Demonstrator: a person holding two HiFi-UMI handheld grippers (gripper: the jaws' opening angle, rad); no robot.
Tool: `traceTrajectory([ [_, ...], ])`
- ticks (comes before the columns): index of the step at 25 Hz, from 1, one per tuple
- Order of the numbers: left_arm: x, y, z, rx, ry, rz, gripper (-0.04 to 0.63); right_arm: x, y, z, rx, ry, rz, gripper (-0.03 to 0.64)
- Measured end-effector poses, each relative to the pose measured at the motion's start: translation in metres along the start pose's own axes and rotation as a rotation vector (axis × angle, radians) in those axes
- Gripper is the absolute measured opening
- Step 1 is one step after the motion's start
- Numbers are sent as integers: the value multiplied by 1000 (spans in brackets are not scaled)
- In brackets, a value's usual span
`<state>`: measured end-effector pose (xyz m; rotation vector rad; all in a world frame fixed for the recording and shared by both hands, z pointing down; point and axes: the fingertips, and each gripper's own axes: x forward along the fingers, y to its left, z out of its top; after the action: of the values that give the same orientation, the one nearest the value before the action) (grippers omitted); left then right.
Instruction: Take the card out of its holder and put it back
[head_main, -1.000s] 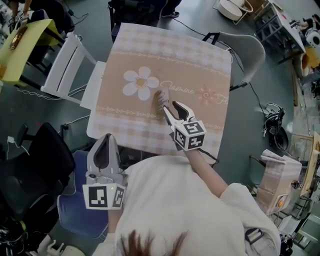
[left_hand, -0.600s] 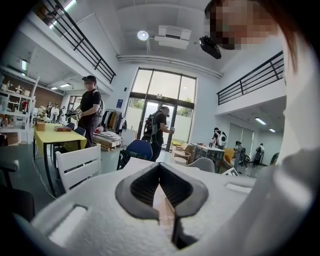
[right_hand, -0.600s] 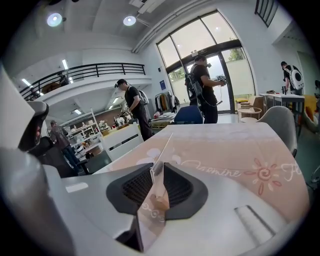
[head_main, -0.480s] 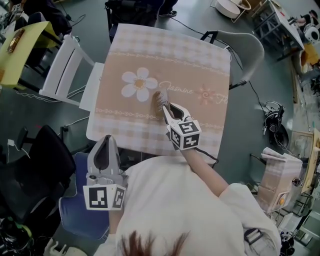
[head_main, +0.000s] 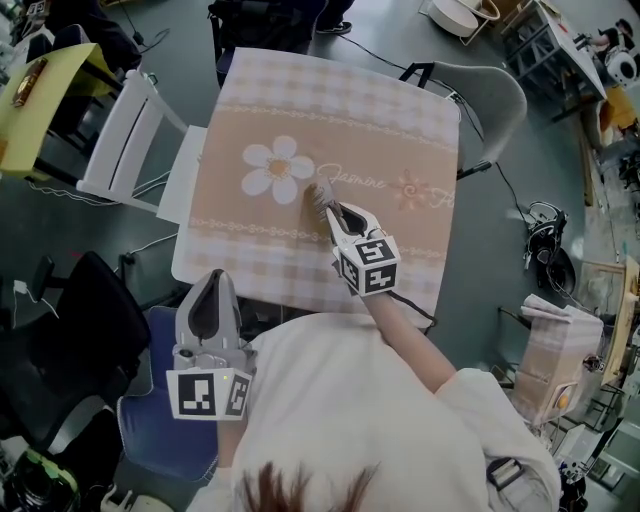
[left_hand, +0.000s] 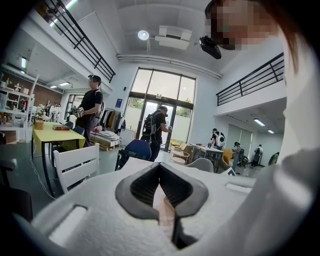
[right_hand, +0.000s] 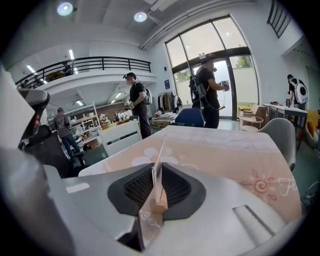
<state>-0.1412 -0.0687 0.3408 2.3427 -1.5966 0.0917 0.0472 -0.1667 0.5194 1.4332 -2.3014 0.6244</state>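
A thin pale card (head_main: 322, 192) stands on edge in a small wooden holder (right_hand: 159, 198) on the table with the pink flower-print cloth (head_main: 400, 130), beside the white daisy. My right gripper (head_main: 331, 209) reaches to it from the near side. Its jaws are closing, with the card (right_hand: 160, 157) upright between the ribbed pads and touching them in the right gripper view (right_hand: 157, 174). My left gripper (head_main: 212, 278) hangs off the table's near left corner, shut and empty. The left gripper view (left_hand: 159, 166) shows its tips meeting.
A white slatted chair (head_main: 135, 130) stands against the table's left edge and a grey shell chair (head_main: 495, 95) at its far right corner. A blue seat (head_main: 150, 420) is below my left gripper. A yellow table (head_main: 35, 95) sits far left. People stand near the glass doors (right_hand: 207, 95).
The right gripper's jaws have come together from wide open around the card. The gripper has edged slightly forward. The left gripper has stayed where it was.
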Motion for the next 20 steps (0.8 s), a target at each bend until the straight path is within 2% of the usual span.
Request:
traceTrajectory([
  [8, 2, 0, 0, -1, 0, -4, 0, 3, -4, 1, -9, 4, -3, 15],
  [20, 3, -2, 1, 2, 0, -5, 0, -6, -6, 14, -8, -26, 6, 14],
])
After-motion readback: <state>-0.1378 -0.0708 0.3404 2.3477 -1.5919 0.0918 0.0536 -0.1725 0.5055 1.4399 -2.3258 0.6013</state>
